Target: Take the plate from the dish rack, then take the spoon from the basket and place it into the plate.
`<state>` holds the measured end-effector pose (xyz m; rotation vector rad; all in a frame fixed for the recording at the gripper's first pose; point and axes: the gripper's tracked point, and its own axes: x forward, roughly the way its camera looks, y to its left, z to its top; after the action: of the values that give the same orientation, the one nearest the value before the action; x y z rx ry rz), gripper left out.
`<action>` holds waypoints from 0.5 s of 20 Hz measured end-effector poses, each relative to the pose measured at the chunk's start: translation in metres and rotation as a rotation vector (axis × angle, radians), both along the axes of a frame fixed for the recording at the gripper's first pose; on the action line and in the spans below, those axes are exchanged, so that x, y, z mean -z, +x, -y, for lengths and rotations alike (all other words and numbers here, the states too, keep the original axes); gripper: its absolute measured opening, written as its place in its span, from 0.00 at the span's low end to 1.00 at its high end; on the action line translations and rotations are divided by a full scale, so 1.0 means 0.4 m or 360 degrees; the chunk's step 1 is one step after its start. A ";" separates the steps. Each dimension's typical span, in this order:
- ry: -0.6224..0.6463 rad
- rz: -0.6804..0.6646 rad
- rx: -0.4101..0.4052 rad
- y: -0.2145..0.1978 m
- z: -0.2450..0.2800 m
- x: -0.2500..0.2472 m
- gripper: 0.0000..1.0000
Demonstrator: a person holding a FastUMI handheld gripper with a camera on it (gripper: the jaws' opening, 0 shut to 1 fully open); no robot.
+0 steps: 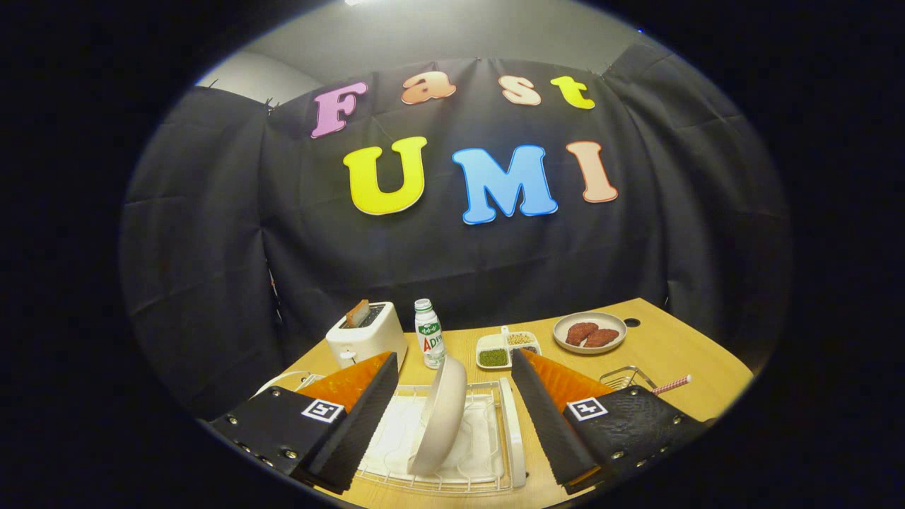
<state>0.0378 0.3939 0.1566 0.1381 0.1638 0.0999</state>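
Hand-held two-finger gripper with black ribbed pads and orange backs, fingers spread wide and holding nothing. Between the fingers stands the round white plate, upright on its edge in the white wire dish rack, which rests on the light wooden table. Neither finger touches the plate; the left finger lies at its 9 o'clock, the right finger at its 3 o'clock. At the plate's 2 o'clock, past the right finger, a small wire basket holds a spoon with a red-and-white striped handle. Beyond the fingers, at the plate's 11 o'clock, sits a white toaster with a slice in its slot; at 12 o'clock a small white-capped bottle; at 1 o'clock a white divided dish of green and tan fillings, and farther on a round plate bearing two reddish-brown patties.
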 end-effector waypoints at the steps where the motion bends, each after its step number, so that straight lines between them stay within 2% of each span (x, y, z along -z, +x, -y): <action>1: 0.0002 -0.0029 0.0009 0.008 -0.006 0.014 0.99; 6: 0.0022 -0.0220 0.0097 0.041 -0.018 0.103 1.00; 10: 0.0047 -0.0402 0.0096 0.058 -0.047 0.168 1.00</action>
<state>0.0611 0.4128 0.0895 0.1851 0.4100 0.0244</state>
